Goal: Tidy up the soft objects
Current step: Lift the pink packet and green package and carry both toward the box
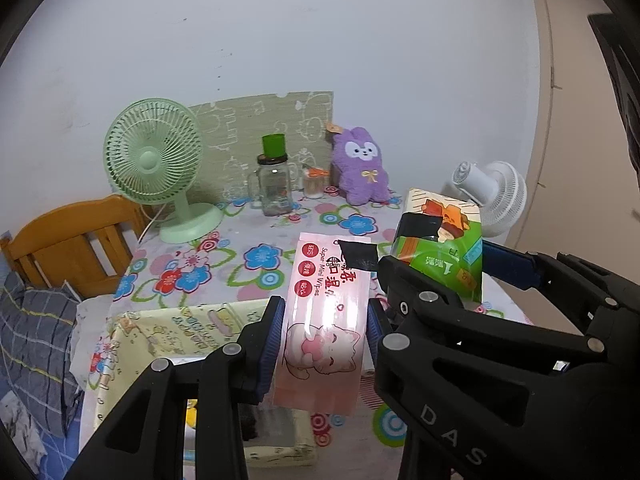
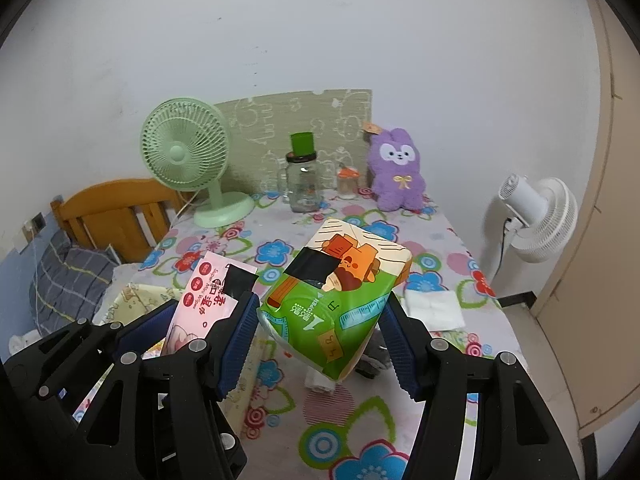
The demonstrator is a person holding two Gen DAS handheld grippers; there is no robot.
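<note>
Left hand-held gripper [image 1: 326, 340] clamping pink wipes pack [image 1: 324, 320]; right hand-held gripper [image 2: 320, 328] clamping green tissue pack [image 2: 336, 300], above tabletop [image 2: 440, 240].

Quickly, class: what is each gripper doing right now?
Left gripper: shut on the pink wipes pack.
Right gripper: shut on the green tissue pack.

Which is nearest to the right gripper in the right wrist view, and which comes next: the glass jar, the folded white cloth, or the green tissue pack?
1. Green tissue pack, clamped in the right gripper.
2. Folded white cloth, just right, on the table.
3. Glass jar, far back, centre.
</note>
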